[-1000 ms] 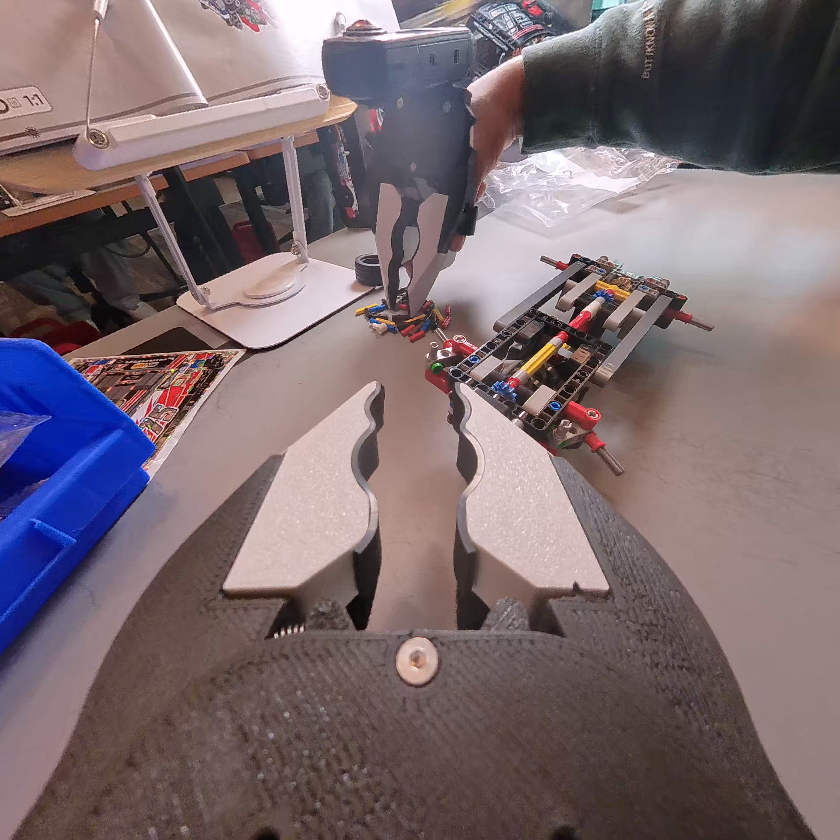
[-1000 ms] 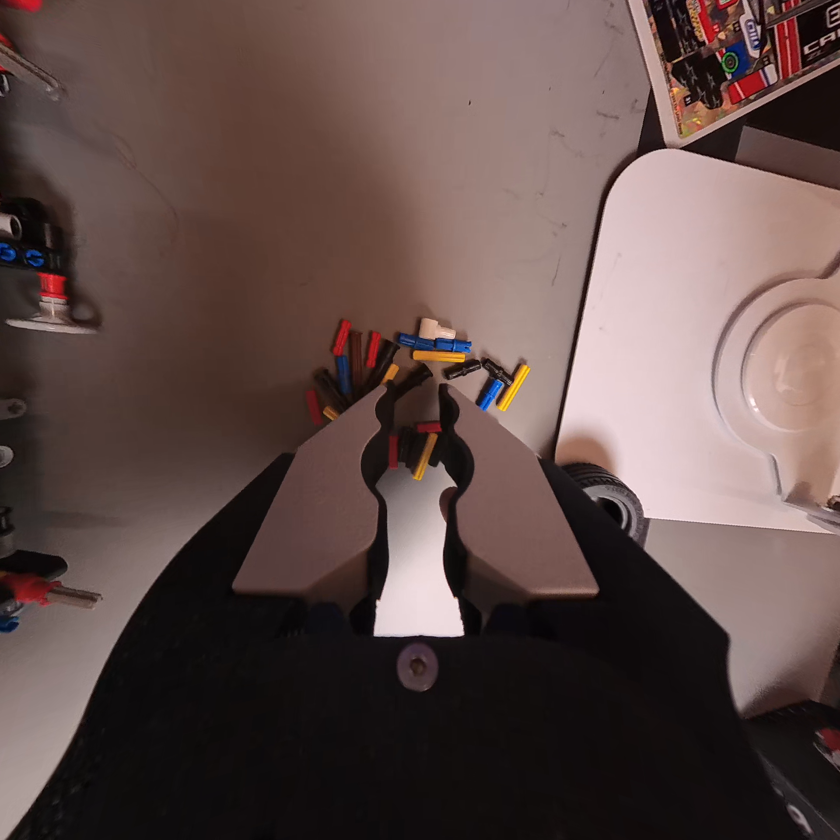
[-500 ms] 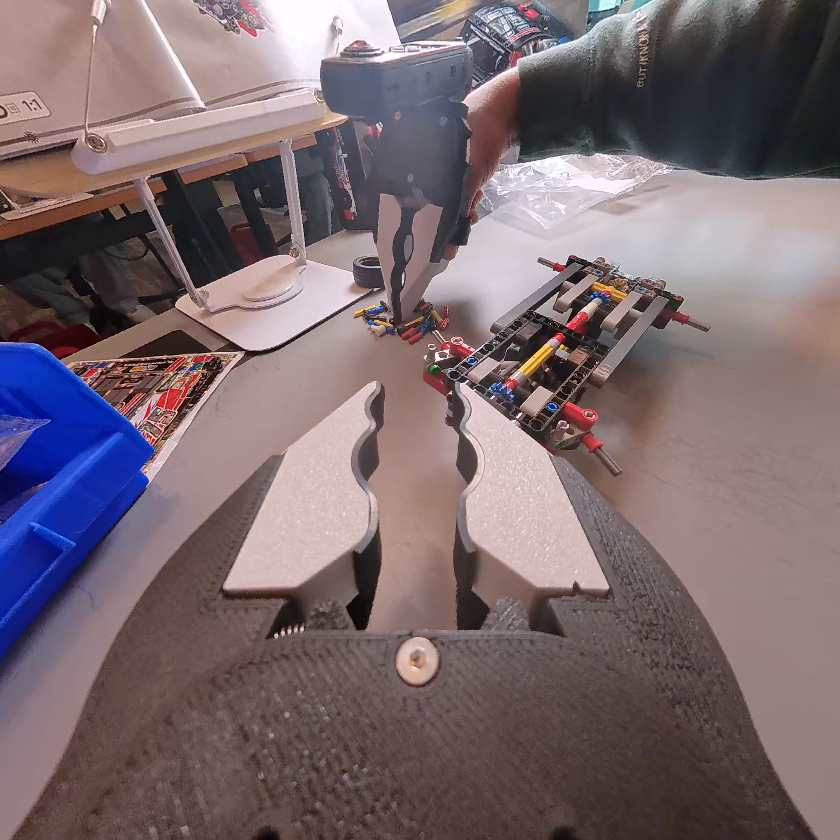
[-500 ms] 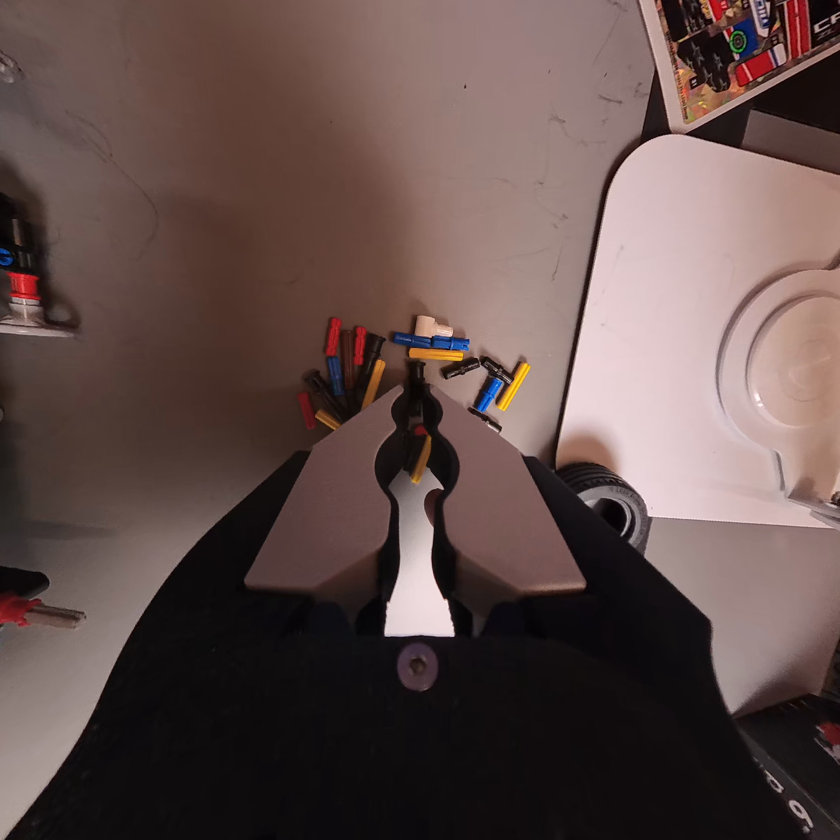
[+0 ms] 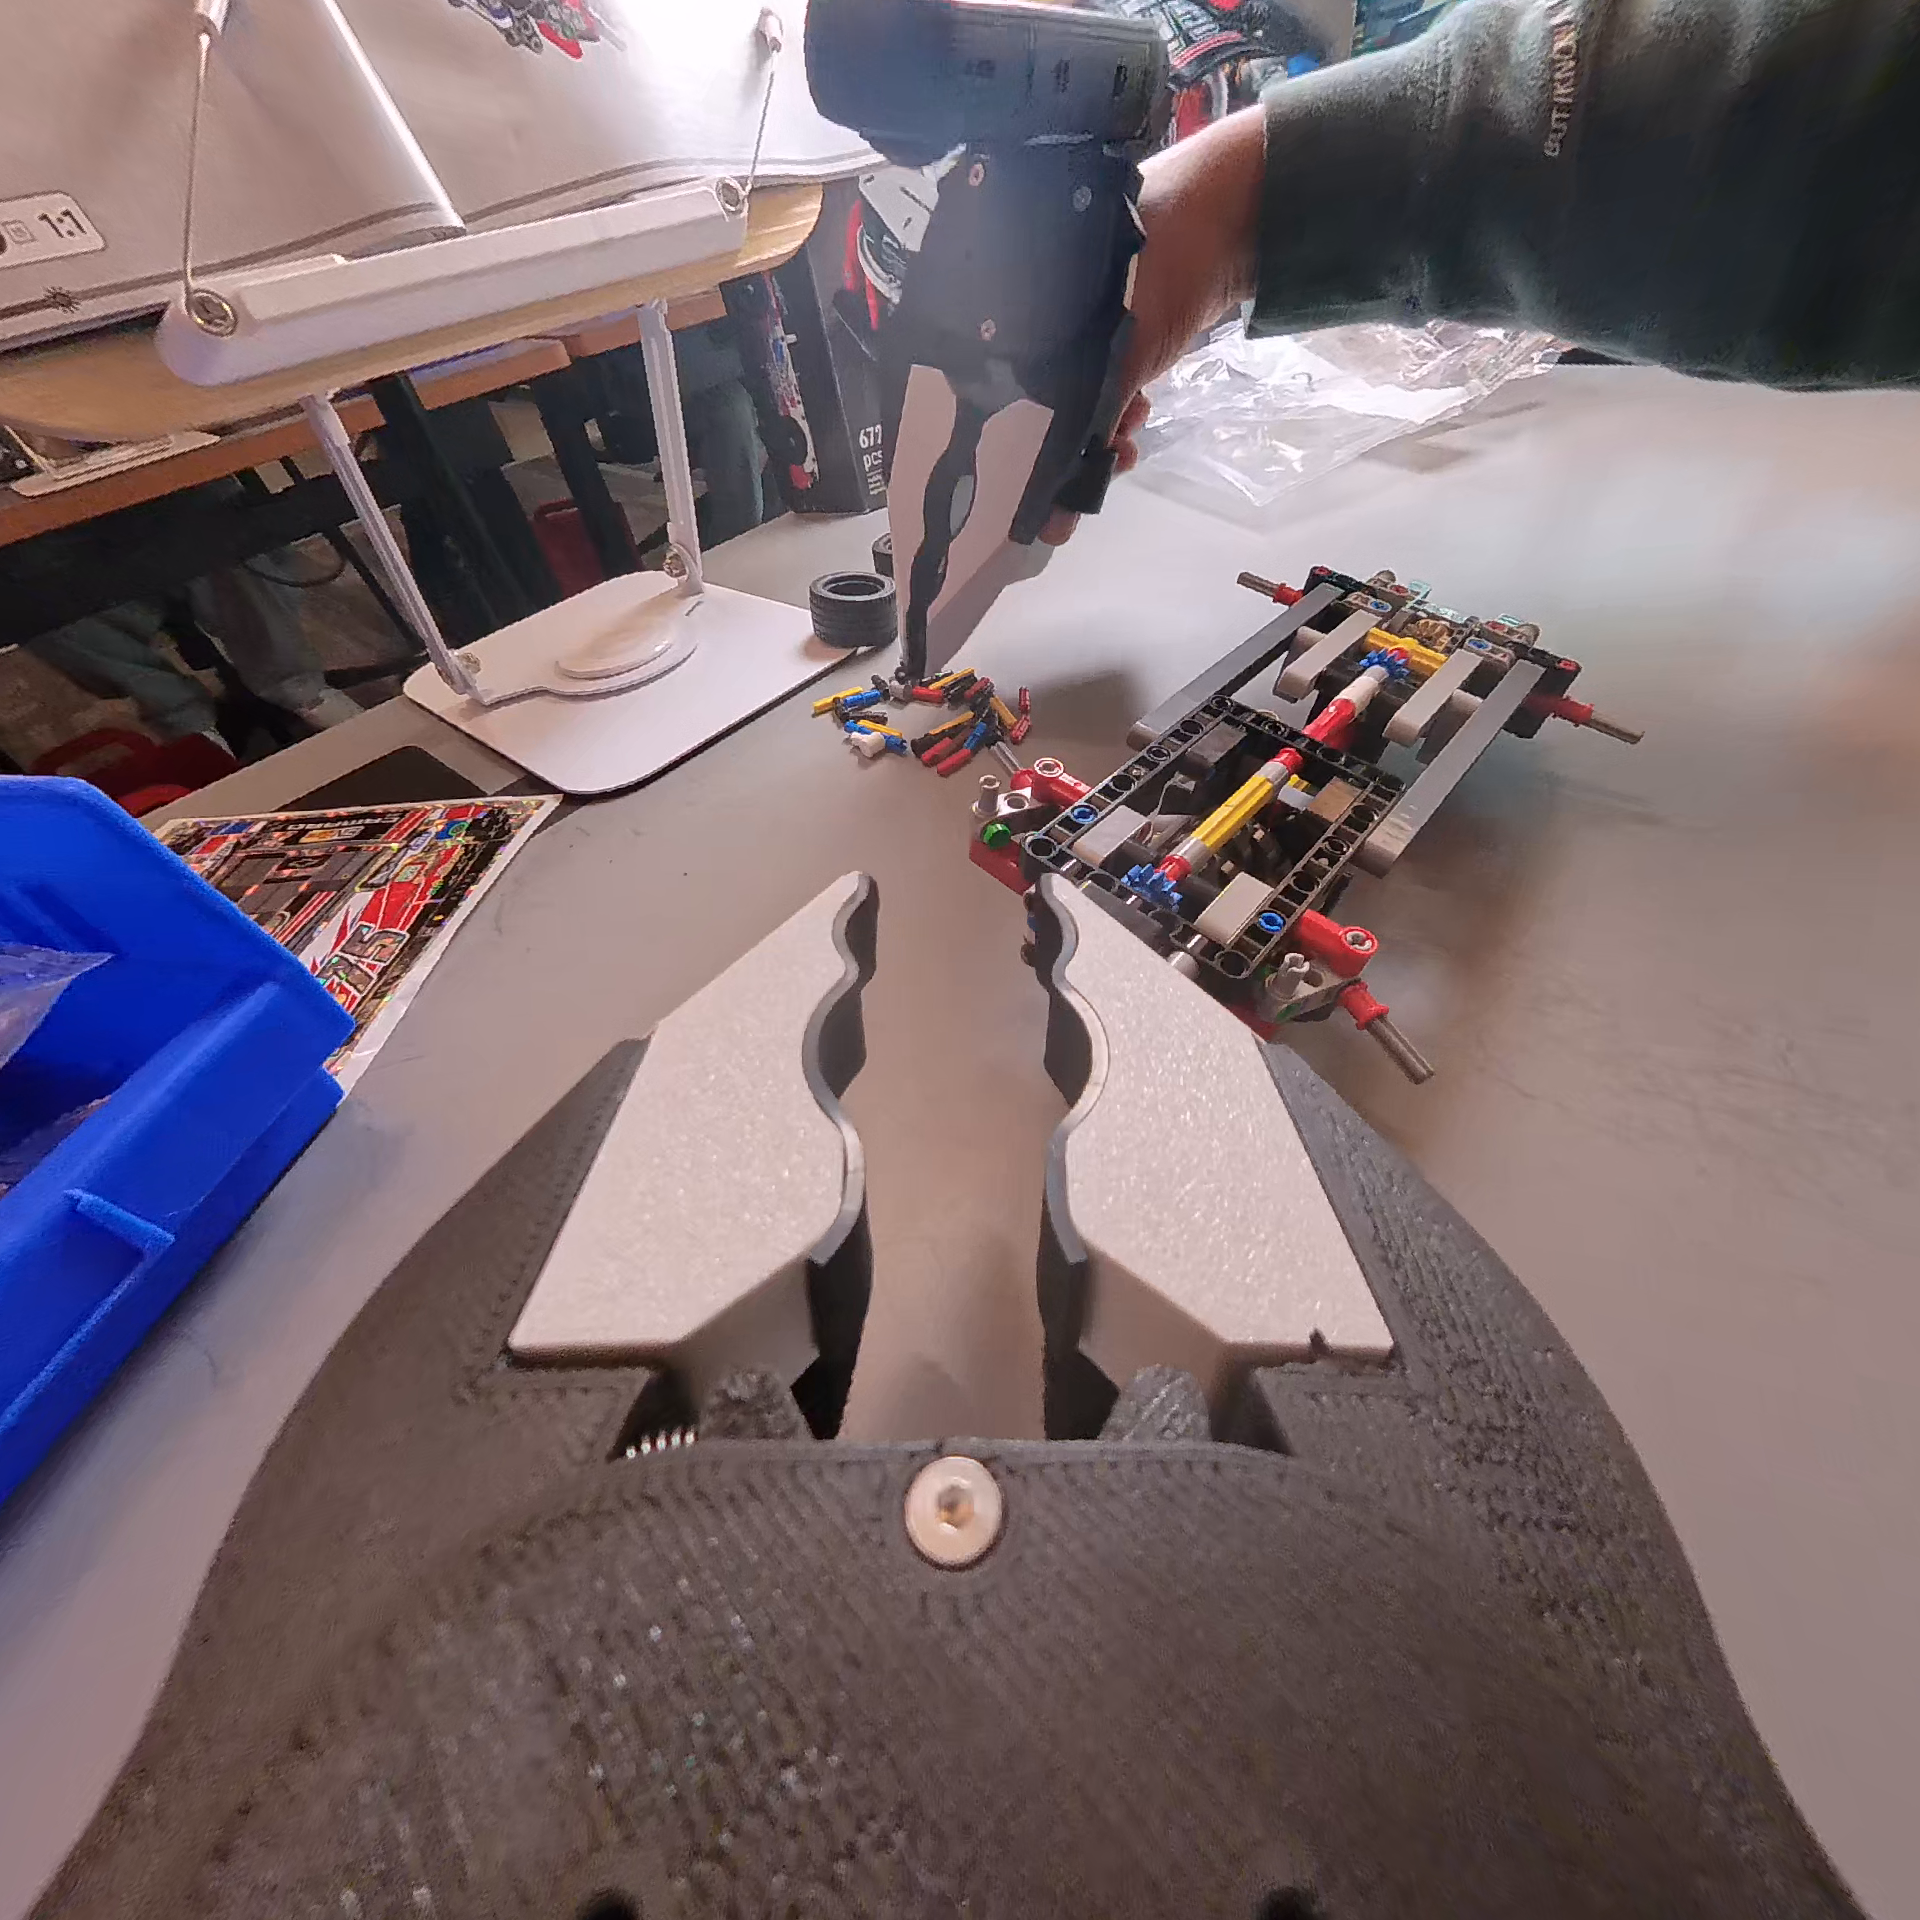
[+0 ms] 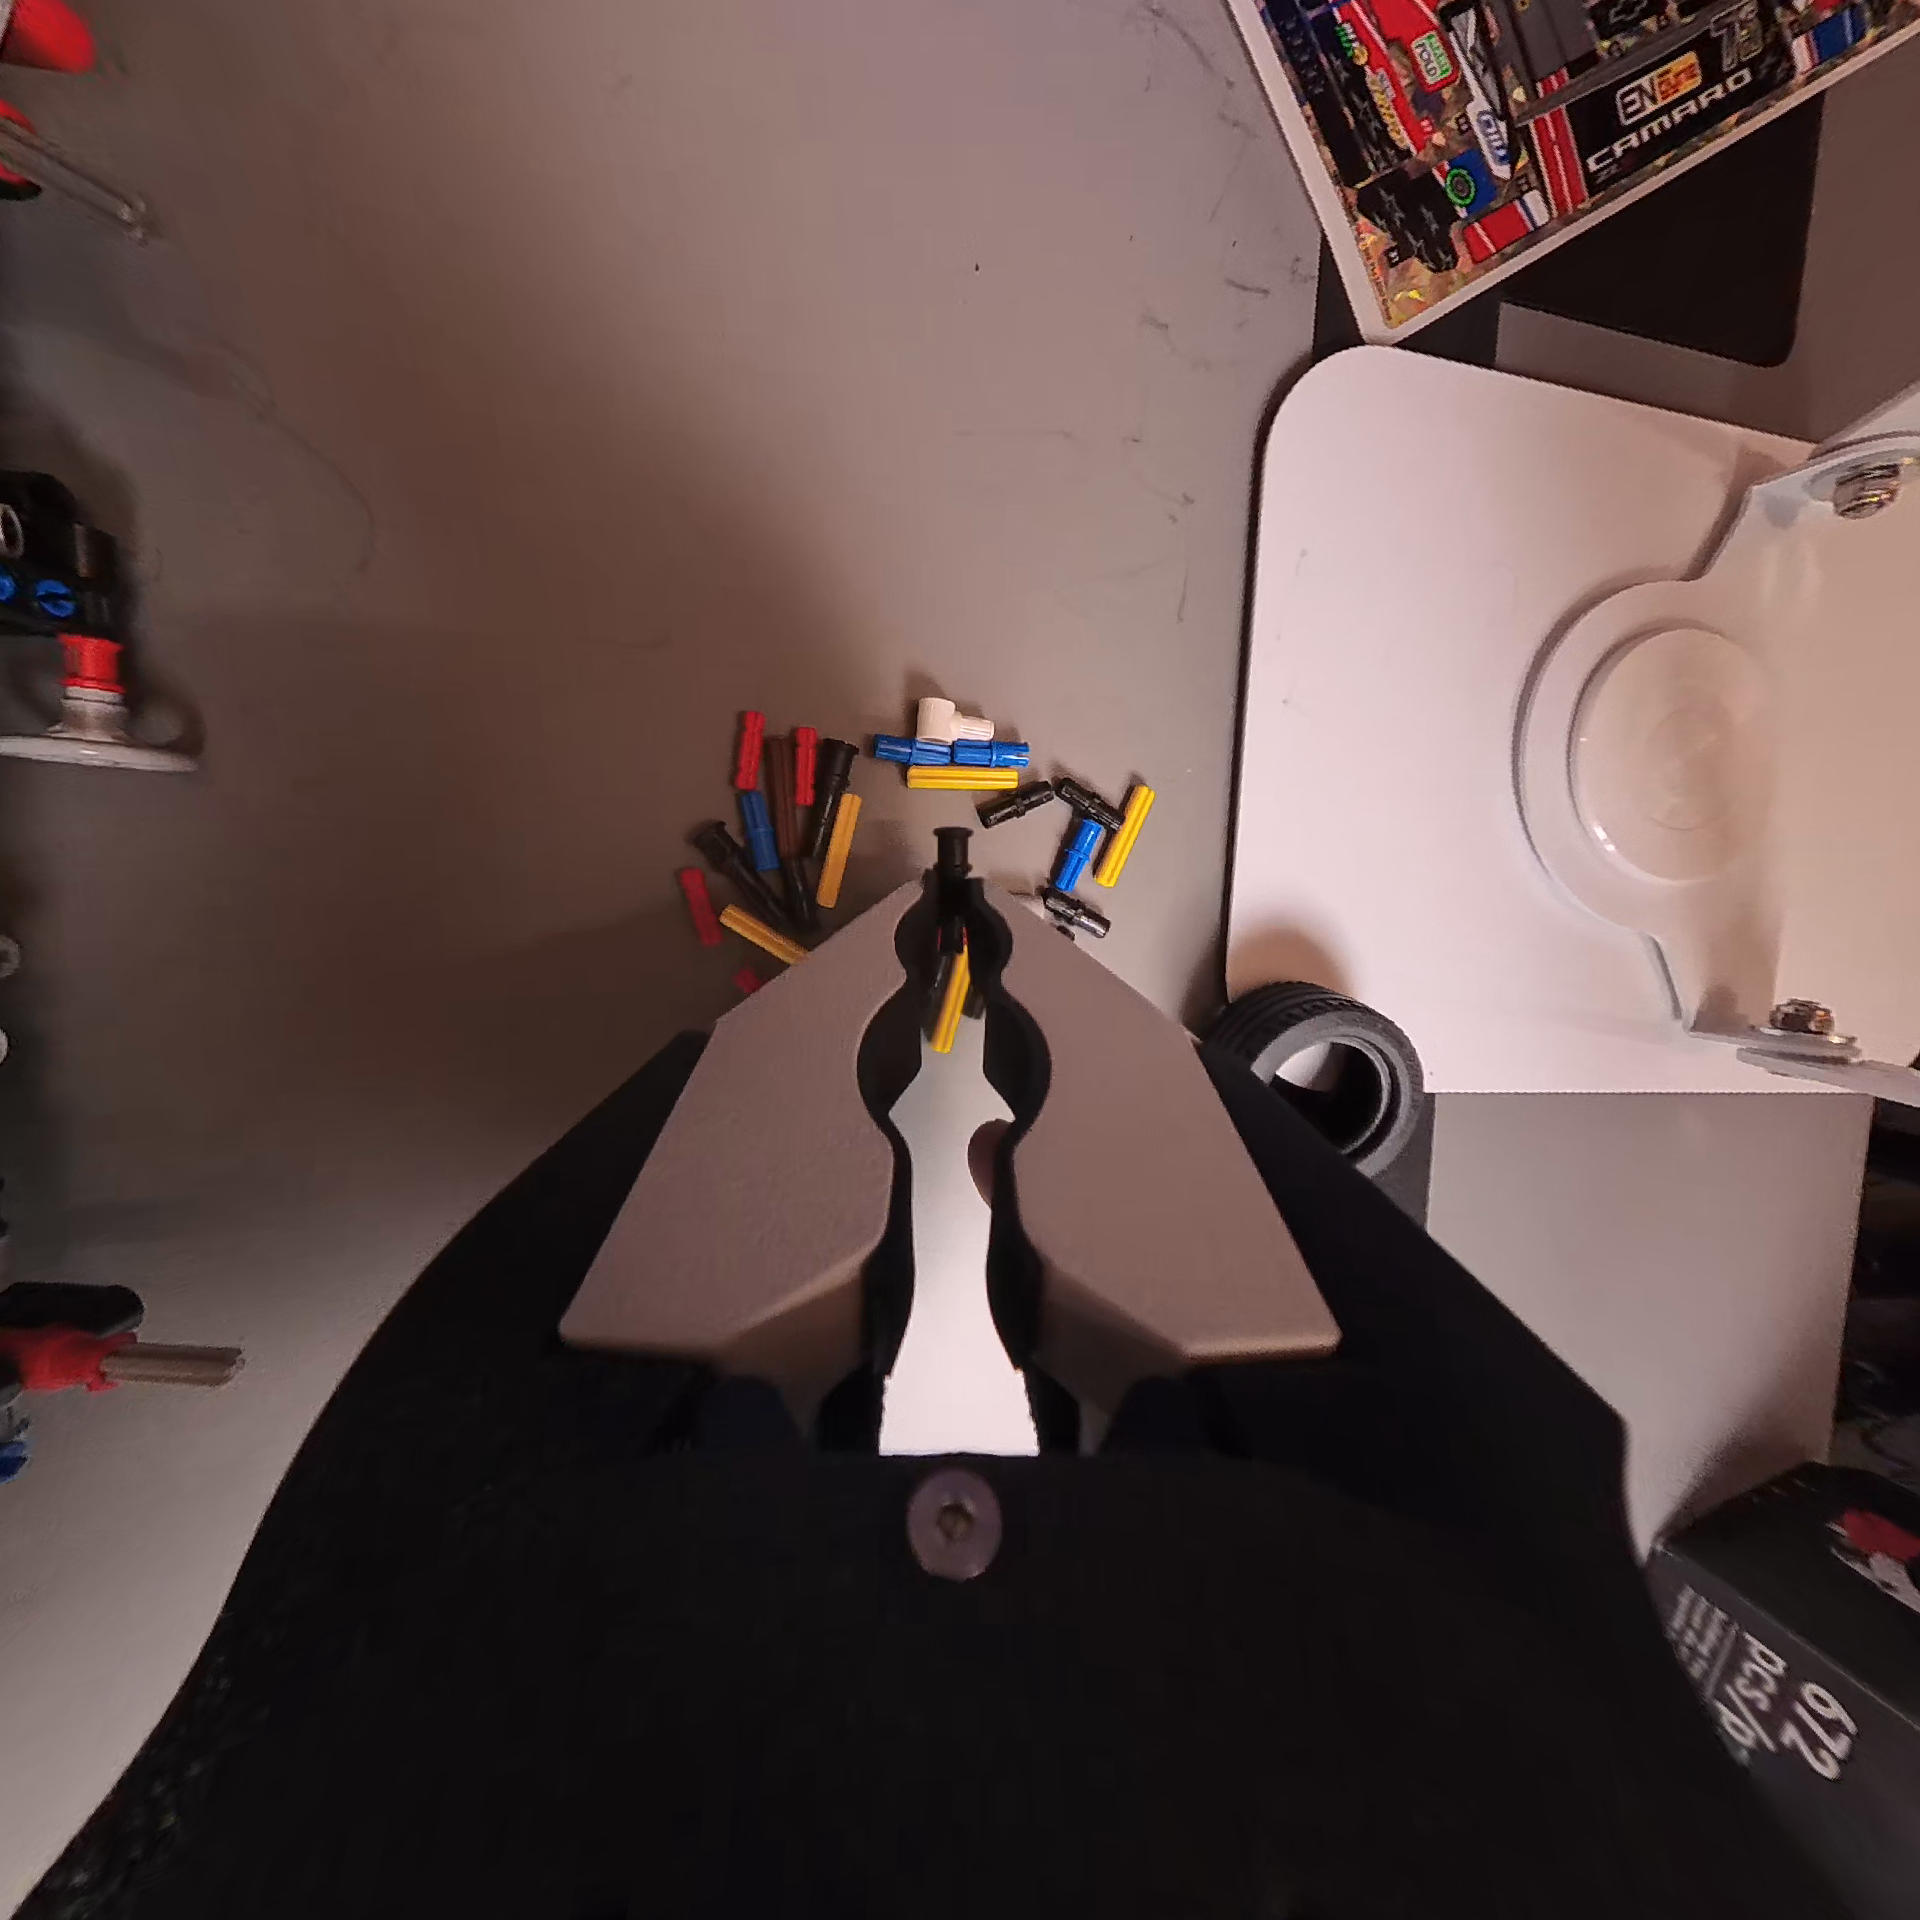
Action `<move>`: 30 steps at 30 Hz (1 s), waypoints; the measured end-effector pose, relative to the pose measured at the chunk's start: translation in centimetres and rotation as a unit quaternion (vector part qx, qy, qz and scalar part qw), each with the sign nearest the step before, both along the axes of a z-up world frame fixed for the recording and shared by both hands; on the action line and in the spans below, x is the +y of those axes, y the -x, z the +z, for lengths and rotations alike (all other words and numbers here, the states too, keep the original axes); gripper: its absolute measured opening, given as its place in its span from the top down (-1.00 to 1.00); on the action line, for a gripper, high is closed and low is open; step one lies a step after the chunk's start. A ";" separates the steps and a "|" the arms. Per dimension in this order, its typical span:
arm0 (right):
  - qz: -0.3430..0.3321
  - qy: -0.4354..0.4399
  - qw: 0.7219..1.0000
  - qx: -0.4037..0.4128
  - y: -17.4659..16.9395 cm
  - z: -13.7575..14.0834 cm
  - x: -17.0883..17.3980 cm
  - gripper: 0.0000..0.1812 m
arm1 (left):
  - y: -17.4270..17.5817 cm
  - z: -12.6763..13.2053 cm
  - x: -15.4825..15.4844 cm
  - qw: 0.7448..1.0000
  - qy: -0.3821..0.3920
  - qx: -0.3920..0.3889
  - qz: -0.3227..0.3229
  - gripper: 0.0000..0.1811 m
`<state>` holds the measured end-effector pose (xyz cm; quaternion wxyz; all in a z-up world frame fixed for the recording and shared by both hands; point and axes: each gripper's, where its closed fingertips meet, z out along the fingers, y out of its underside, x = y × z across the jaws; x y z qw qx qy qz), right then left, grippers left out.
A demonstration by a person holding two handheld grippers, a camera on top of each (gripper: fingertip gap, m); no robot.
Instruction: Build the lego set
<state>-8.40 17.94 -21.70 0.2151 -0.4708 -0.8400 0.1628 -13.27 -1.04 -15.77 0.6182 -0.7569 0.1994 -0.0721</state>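
Note:
A part-built lego chassis (image 5: 1299, 790) of black, grey, red and yellow beams lies on the grey table, right of centre in the left wrist view. My left gripper (image 5: 956, 914) is open and empty, its right finger tip just short of the chassis' near end. A pile of small coloured pins (image 6: 914, 821) lies by the white stand base; it also shows in the left wrist view (image 5: 935, 717). My right gripper (image 6: 951, 894) is shut on a black pin (image 6: 950, 854) that sticks out past its tips, lifted just above the pile. It shows in the left wrist view (image 5: 920, 655) too.
A white stand base (image 6: 1455, 727) and a black tyre (image 6: 1340, 1081) lie right of the pins. A sticker sheet (image 5: 343, 894) and a blue bin (image 5: 125, 1091) sit at the left. Clear plastic bags (image 5: 1320, 405) lie at the back. A dark box (image 6: 1808, 1642) stands by the tyre. About 20 cm separates my left fingertips from my right.
My right gripper has closed on a black pin from the pile and risen a little with it. My left gripper has stayed open in place.

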 end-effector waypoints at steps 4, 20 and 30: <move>-0.006 -0.001 1.000 -0.009 0.3 -0.8 0.0 0.99 | 0.3 0.5 -0.1 1.000 -0.010 -0.003 0.006 0.68; -0.052 0.008 0.998 -0.022 -0.3 -0.6 -0.4 0.99 | 1.3 3.0 -0.3 0.998 -0.047 -0.019 0.041 0.60; -0.192 0.002 0.978 -0.081 -8.4 0.5 0.0 0.99 | 1.2 3.7 -0.7 0.997 -0.059 -0.009 0.040 0.61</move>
